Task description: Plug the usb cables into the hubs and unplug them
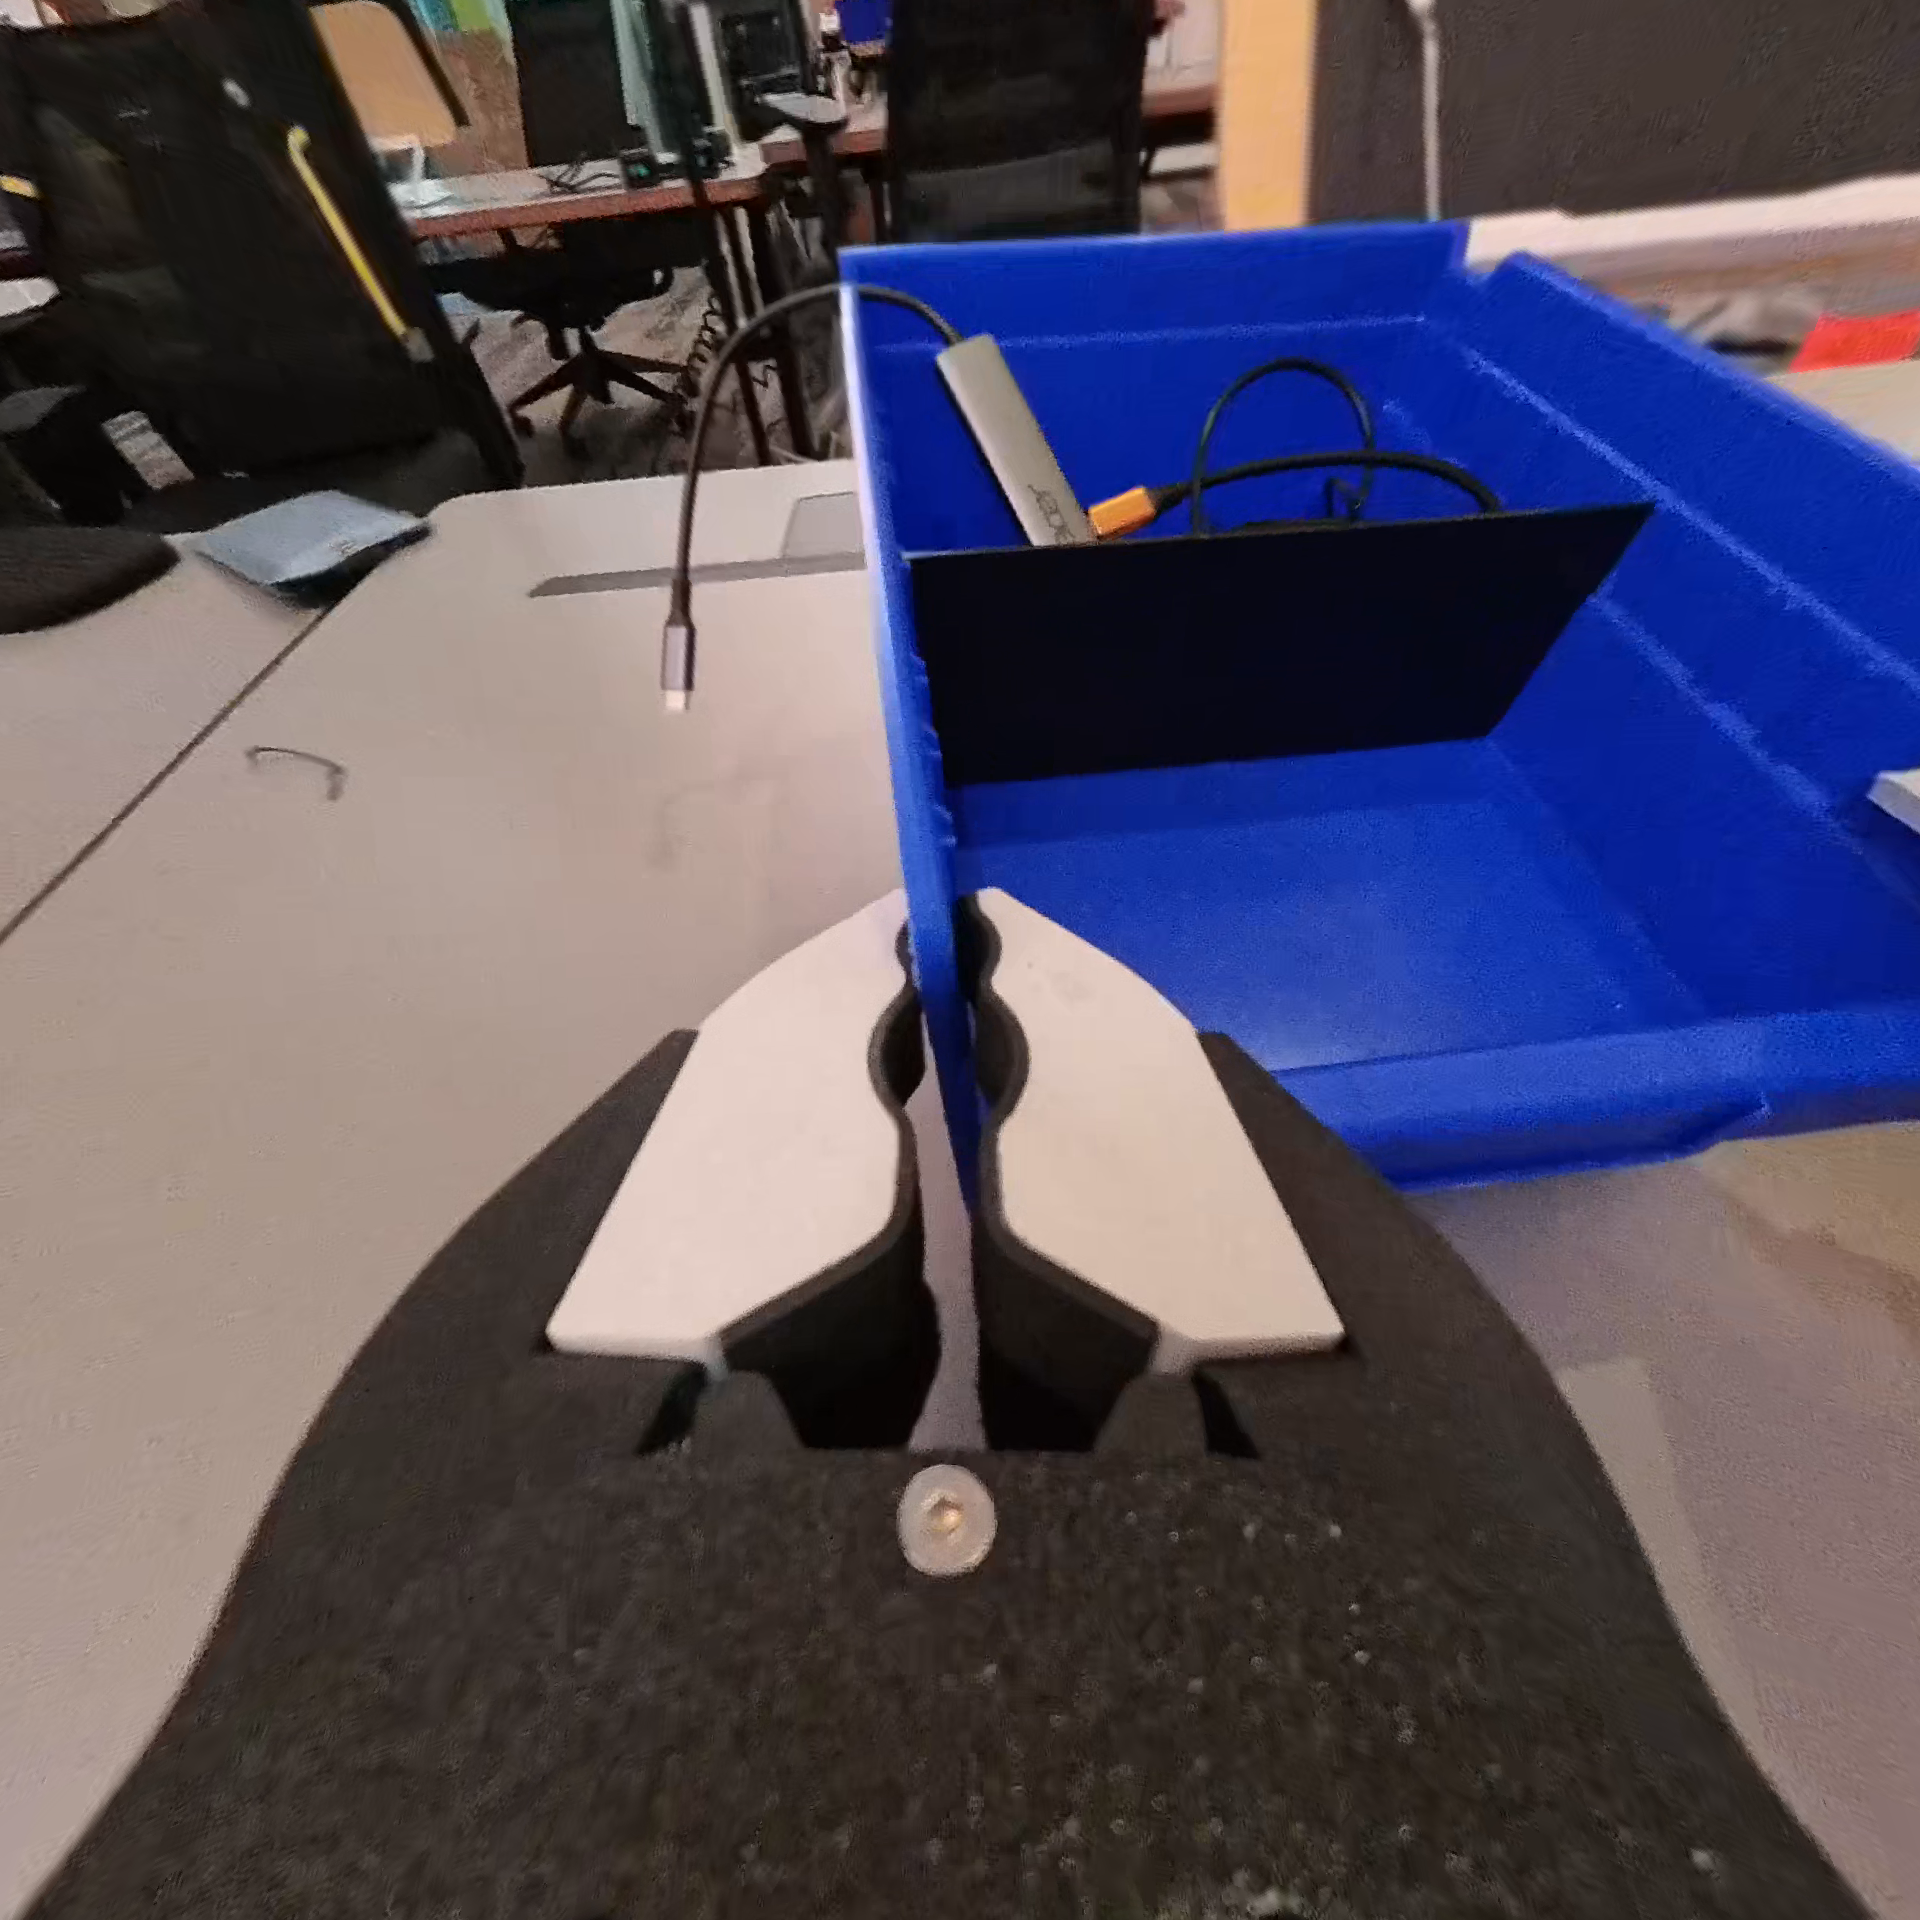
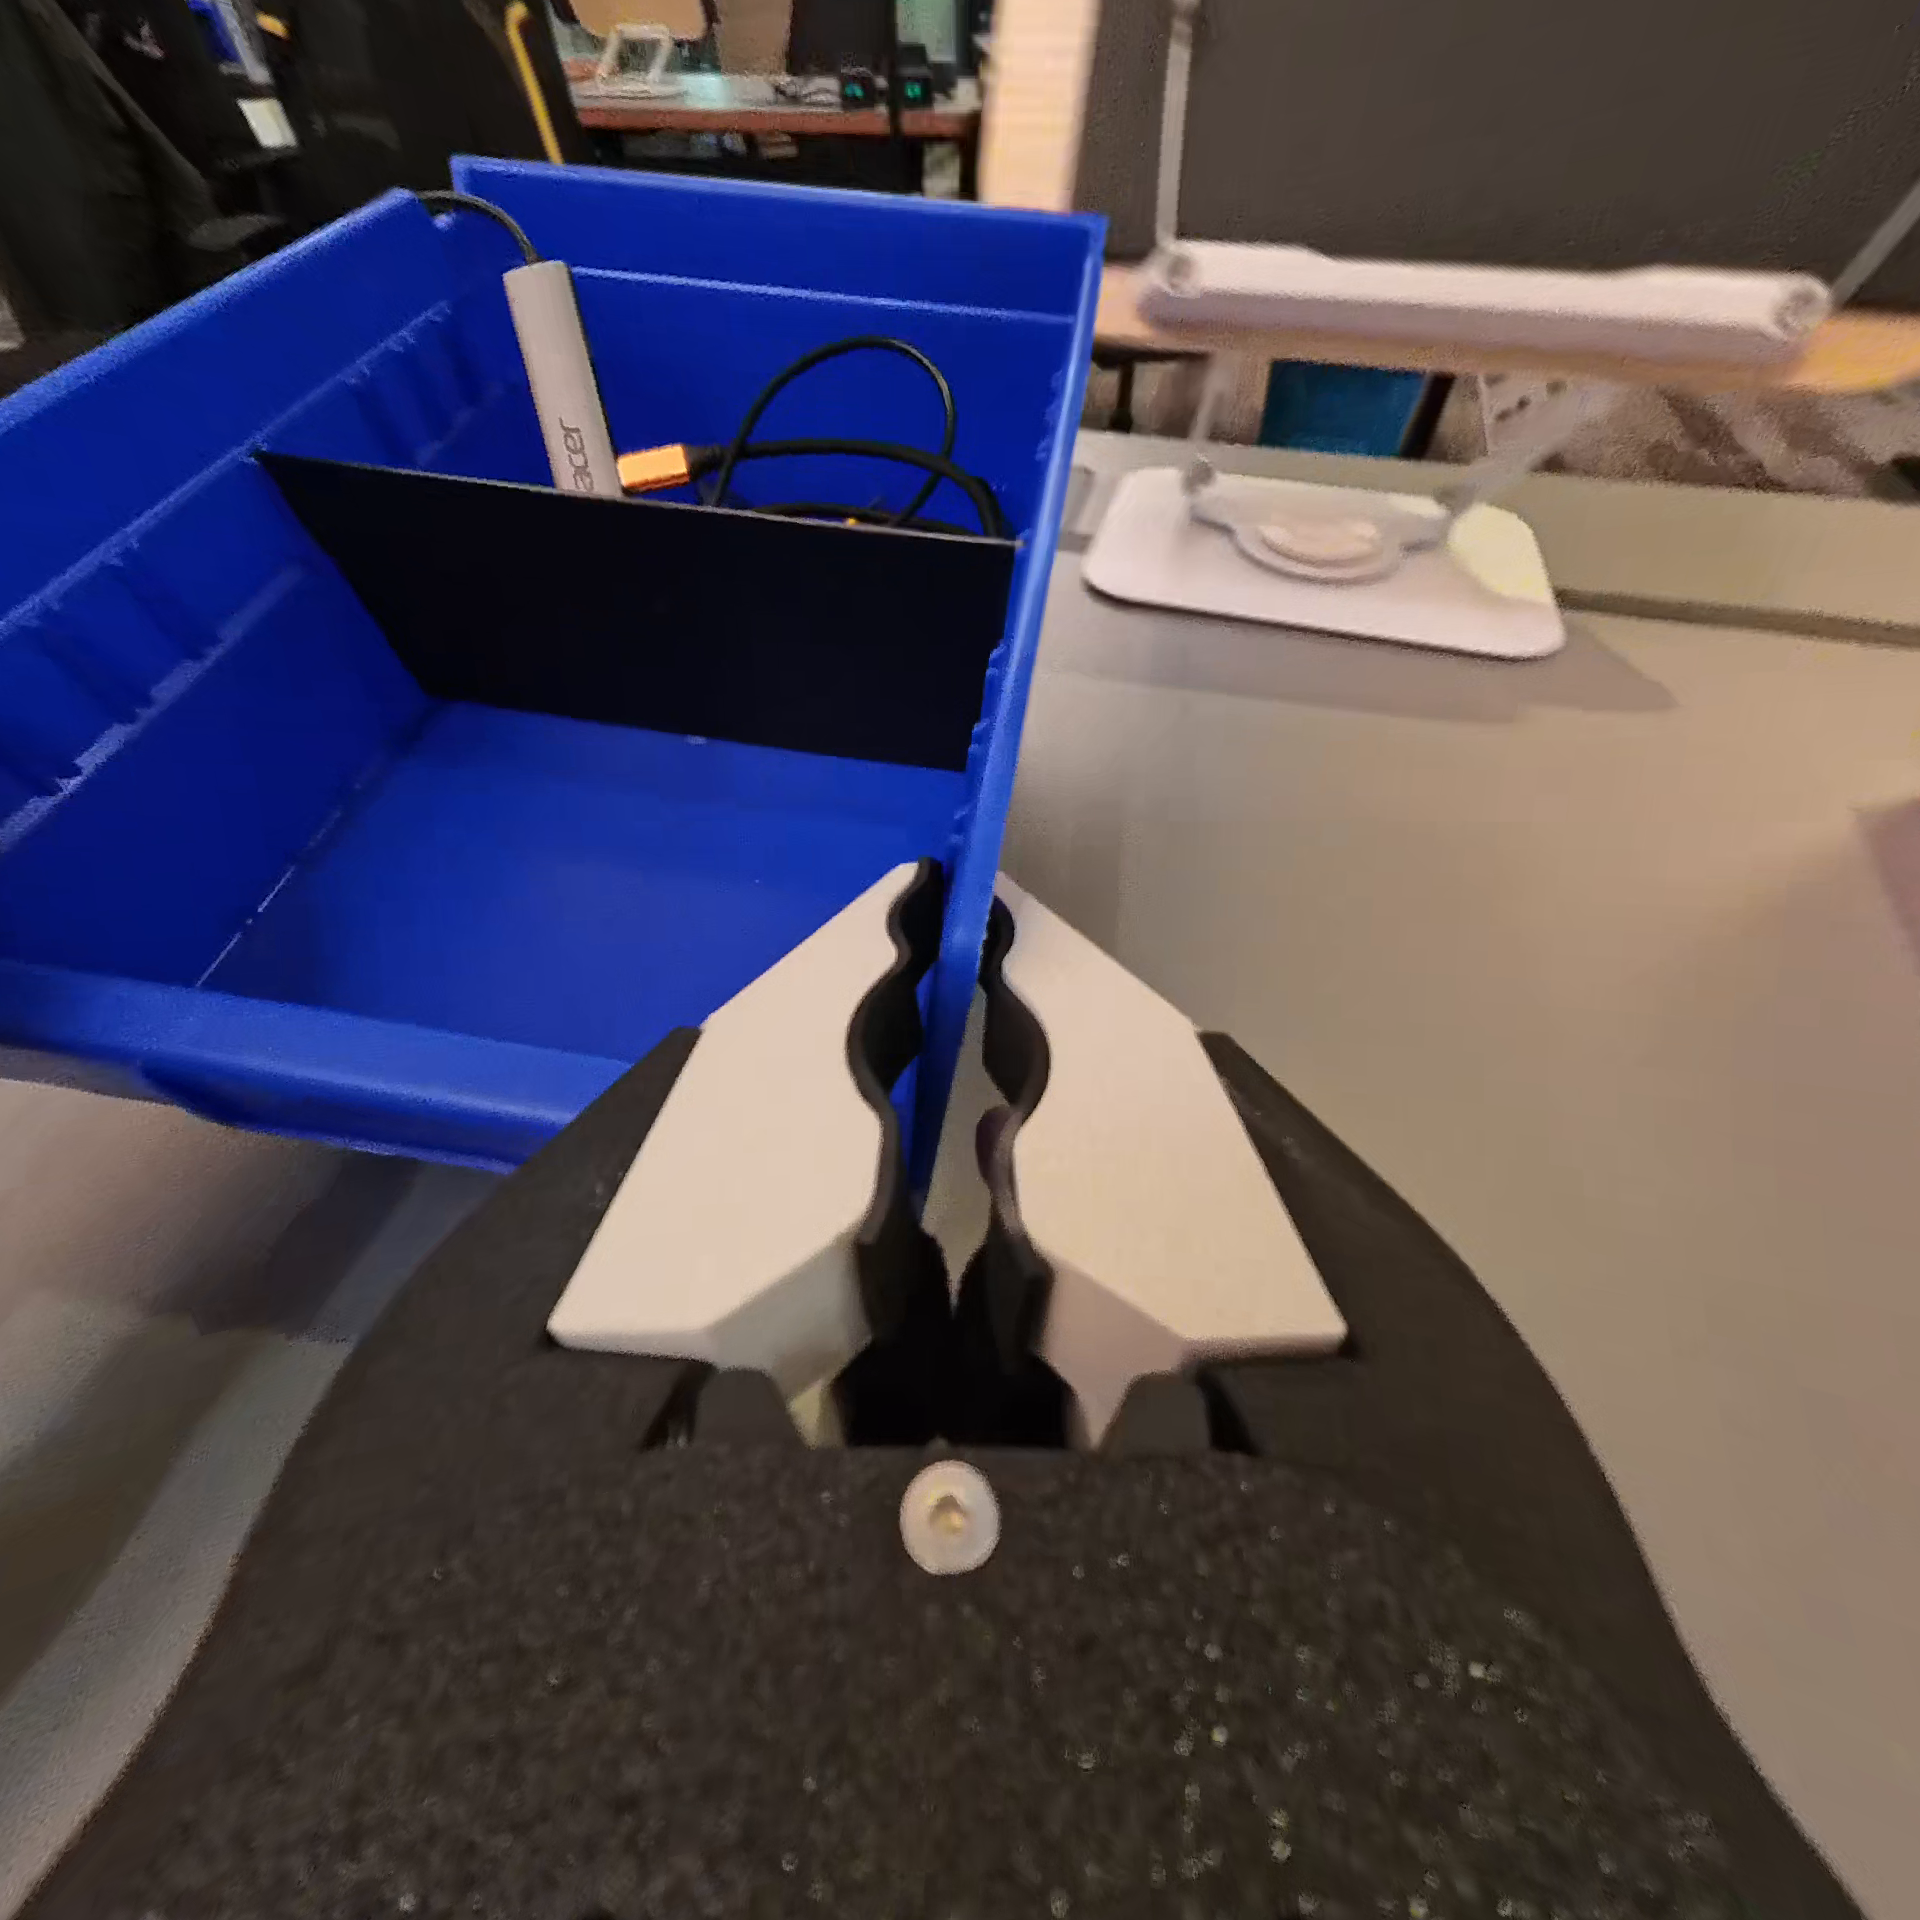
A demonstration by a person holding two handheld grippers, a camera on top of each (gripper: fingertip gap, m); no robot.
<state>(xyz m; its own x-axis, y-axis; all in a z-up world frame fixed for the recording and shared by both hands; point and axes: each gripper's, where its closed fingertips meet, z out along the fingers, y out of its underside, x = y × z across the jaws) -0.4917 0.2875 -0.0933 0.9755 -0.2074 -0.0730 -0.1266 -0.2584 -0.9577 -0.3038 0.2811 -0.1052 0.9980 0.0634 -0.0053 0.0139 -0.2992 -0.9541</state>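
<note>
**Both tongs clamped on the blue bin's side walls**

The left tongs (image 1: 943, 935) are clenched on the left wall of the blue bin (image 1: 1558, 1101), one finger outside and one inside the wall. Ahead and to their left, a grey plug (image 1: 676, 655) hangs on a black lead over the bin's rim, above the pale counter (image 1: 416, 935). Farther left lies a folded blue cloth (image 1: 312, 540).

Straight ahead of the left tongs, past a black divider (image 1: 1247, 644), the far compartment holds a grey hub (image 1: 1013, 436), which leans against the far left corner. An orange plug (image 1: 1127, 511) sits at the hub's lower end, and whether it is seated in a port I cannot tell. Its black cable (image 1: 1288, 436) loops just to the right. The near compartment shows only blue floor.

The right tongs (image 2: 961, 894) grip the bin's right wall in the same way. Ahead and to their right, a white lamp base (image 2: 1320, 582) stands on the counter, well apart from the bin.
</note>
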